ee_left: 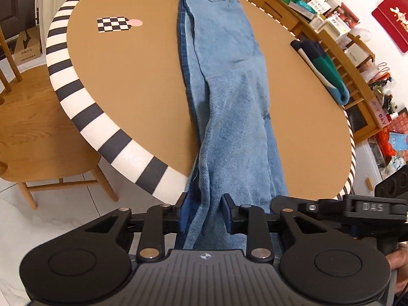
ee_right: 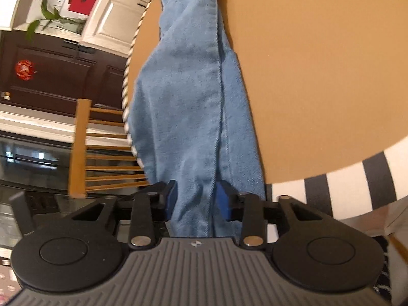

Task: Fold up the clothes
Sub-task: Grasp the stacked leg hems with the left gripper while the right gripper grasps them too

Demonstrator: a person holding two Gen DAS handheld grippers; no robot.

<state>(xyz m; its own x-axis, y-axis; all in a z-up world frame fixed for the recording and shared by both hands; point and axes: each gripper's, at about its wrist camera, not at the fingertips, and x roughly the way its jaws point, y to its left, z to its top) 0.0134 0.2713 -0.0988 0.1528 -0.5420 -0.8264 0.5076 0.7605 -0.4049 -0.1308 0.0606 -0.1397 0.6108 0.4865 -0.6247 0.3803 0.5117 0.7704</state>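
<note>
Two grippers held one pair of light blue jeans that lay stretched lengthwise across a round brown table with a black-and-white striped rim. The denim was folded along its length, one leg stacked on the other, with a darker inner edge showing along the left side and a back pocket visible at the far end. The near ends of the legs ran off the table edge toward the cameras.

The left gripper pointed steeply down at the near rim, its blue pads clenched on the bunched left part of the leg ends. The right gripper sat just beside it at the same hem, its pads likewise pinching a gathered fold of denim; its view was rolled sideways, so the room appeared tipped over. A person's hand showed at the lower right of the left view.

On the table lay a checkerboard tag and, well apart near the far right rim, a folded dark and green garment. A wooden chair stood beside the table.
</note>
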